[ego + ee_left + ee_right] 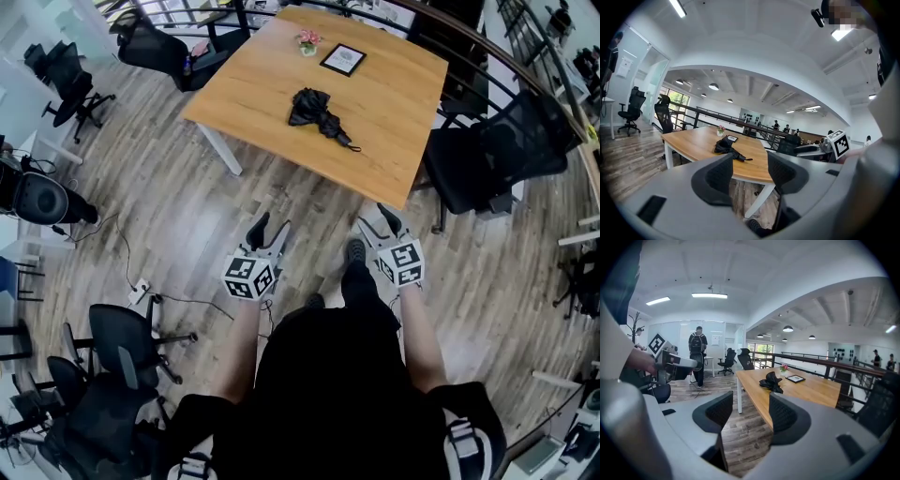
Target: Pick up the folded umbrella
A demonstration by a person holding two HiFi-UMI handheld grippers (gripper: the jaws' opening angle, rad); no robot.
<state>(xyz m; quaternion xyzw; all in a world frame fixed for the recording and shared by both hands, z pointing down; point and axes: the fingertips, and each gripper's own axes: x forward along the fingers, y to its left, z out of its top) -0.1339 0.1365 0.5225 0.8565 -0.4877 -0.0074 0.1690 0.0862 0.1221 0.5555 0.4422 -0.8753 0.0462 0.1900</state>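
Note:
A black folded umbrella (317, 112) lies near the middle of a wooden table (394, 122), its strap end pointing toward the table's near edge. It also shows in the left gripper view as the umbrella (726, 147) and in the right gripper view as the umbrella (771, 382). My left gripper (270, 232) and right gripper (382, 221) are held side by side over the floor, well short of the table. Both are open, with nothing between the jaws. In its own view the left gripper (750, 174) frames the table edge; the right gripper (751, 412) frames the floor.
A small flower pot (308, 42) and a framed picture (343, 59) sit at the table's far side. Black office chairs stand at the right (487, 159), far left (155, 47) and near left (127, 342). Cables and a power strip (139, 292) lie on the floor. A person (697, 355) stands far off.

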